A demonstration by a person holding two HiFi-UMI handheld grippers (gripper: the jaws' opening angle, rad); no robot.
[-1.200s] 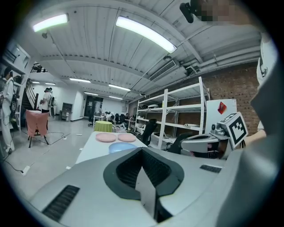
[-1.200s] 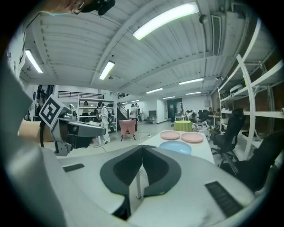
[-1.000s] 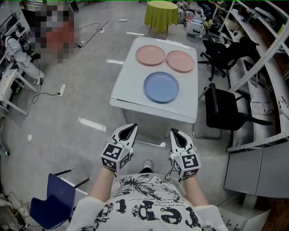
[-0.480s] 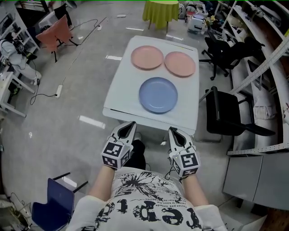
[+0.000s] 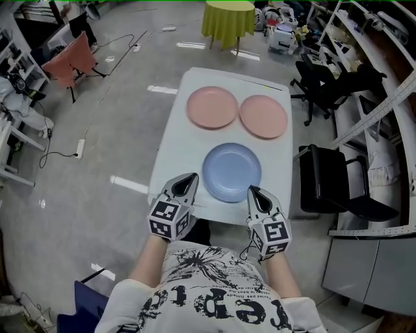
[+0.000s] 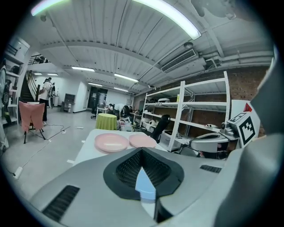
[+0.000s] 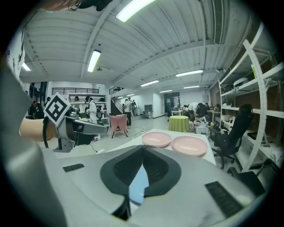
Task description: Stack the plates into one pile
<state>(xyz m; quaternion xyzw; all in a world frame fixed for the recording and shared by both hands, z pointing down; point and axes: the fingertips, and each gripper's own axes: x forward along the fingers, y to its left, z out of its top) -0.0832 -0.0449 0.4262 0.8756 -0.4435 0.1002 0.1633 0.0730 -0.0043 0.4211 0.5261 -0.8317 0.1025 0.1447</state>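
Observation:
Three plates lie on the white table [image 5: 177, 146]. A blue plate [image 5: 231, 172] is nearest me; two pink plates sit behind it, one at the left [image 5: 212, 107] and one at the right [image 5: 263, 116]. My left gripper [image 5: 192, 177] hovers at the table's near edge, left of the blue plate, jaws shut and empty. To the plate's right my right gripper [image 5: 251, 191] is likewise shut on nothing. In the left gripper view both pink plates [image 6: 112, 142] show beyond the closed jaws, and the blue plate [image 6: 144, 186] peeks through the gap. The right gripper view shows the pink plates [image 7: 189, 145] too.
A black office chair [image 5: 341, 185] stands right of the table, another [image 5: 328, 84] farther back. A round table with a yellow-green cloth [image 5: 229, 19] is beyond the far end. Shelving [image 5: 383, 84] lines the right side. A pink chair [image 5: 65, 63] stands far left.
The view has closed in on the table: both grippers, a second ago well short of it over the floor, now reach its near edge beside the blue plate. Jaws stay shut.

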